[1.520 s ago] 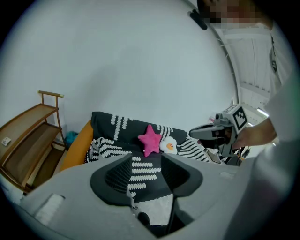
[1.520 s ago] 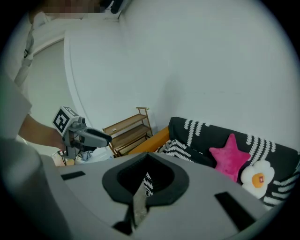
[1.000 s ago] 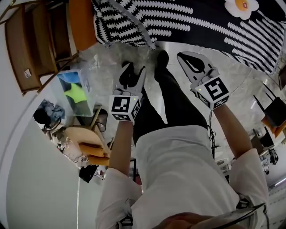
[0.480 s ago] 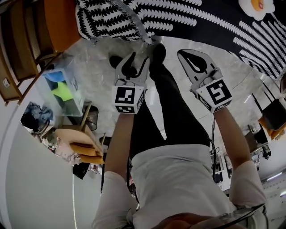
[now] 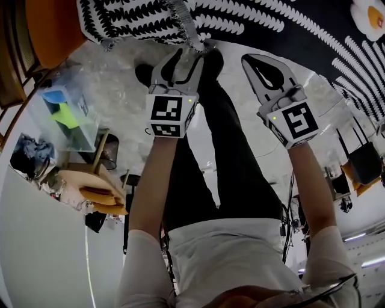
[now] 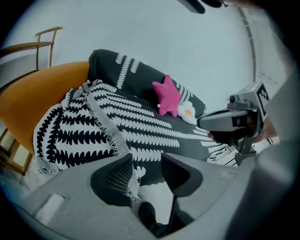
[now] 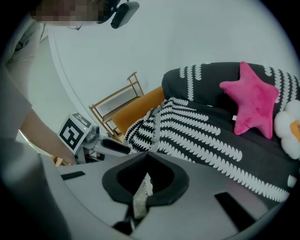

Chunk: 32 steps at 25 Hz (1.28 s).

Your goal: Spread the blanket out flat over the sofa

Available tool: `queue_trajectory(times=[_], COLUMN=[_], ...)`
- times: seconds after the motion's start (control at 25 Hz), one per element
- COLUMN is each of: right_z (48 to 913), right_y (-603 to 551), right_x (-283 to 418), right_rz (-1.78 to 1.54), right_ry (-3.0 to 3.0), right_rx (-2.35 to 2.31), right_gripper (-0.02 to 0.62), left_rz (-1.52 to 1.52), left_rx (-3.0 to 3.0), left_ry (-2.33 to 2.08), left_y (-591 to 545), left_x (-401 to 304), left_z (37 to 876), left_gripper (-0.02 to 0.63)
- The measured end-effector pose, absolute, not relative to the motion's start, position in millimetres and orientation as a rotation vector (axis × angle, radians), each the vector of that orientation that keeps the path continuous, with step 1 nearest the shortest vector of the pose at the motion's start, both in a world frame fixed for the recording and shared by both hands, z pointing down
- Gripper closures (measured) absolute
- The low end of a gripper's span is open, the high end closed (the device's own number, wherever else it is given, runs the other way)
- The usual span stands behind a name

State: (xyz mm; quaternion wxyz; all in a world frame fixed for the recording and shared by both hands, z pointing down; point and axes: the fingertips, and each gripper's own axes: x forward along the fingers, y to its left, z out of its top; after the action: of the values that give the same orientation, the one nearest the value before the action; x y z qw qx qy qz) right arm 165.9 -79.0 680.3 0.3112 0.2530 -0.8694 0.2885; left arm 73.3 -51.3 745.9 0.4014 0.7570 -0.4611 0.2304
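The black-and-white fern-patterned blanket (image 5: 138, 21) lies over the orange sofa (image 5: 51, 24). A lighter folded part with a fringed edge (image 6: 79, 126) hangs over the sofa's arm, and the dark part (image 7: 211, 136) covers the seat and back. My left gripper (image 5: 189, 55) hovers over the floor just short of the fringe, open, with nothing between its jaws (image 6: 147, 164). To its right, my right gripper (image 5: 246, 58) is shut with nothing in it (image 7: 149, 157), also short of the blanket.
A pink star cushion (image 7: 253, 101) and a white flower cushion (image 5: 368, 15) rest on the sofa. A wooden rack (image 7: 117, 105) stands beside the orange arm. A clear box (image 5: 66, 111) and a cluttered stool (image 5: 90, 186) sit at the left on the marble floor (image 5: 120, 78). The person's shoe (image 5: 210, 60) is near the sofa's front.
The view has shifted nearer to the sofa's left end, and both grippers have moved a little closer to the blanket's edge. Left stays open, right stays shut.
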Motion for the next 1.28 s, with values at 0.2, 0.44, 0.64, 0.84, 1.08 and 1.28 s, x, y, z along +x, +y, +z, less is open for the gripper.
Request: queue_trajectory(times=[0.2,0.44,0.64,0.84,1.08,1.28], right_z=[709,734,737,755,750,759], right_y=[-80,-84,-84,-80,-74,-70], right_x=[170,176,176,178,179,168], right_rz=[0.774,0.841,0.840,0.866,0.846,0.839], right_ry=[-2.296,-2.274,-2.276,-2.262,-2.251,-2.241], right_rx=[0.658,0.697,0.696,0.715,0.715,0.716], right_gripper=[0.592,0.592,0.592,0.592,0.592,0.592], left_rz=[0.610,0.665,0.693,0.777,0.861,0.721], left_rx=[1.889,1.817,1.767,1.735,1.732,1.694], left_ry=[-1.167,-1.162,-1.195,-1.261,-1.327,-1.262], left_y=[-60,-64,-71,-80,-80,-74], left_x=[83,94,96,100,99,82], left_z=[788,845,864,890,879,885], left_gripper=[0.414,0.408,0.397,0.407,0.486,0.569])
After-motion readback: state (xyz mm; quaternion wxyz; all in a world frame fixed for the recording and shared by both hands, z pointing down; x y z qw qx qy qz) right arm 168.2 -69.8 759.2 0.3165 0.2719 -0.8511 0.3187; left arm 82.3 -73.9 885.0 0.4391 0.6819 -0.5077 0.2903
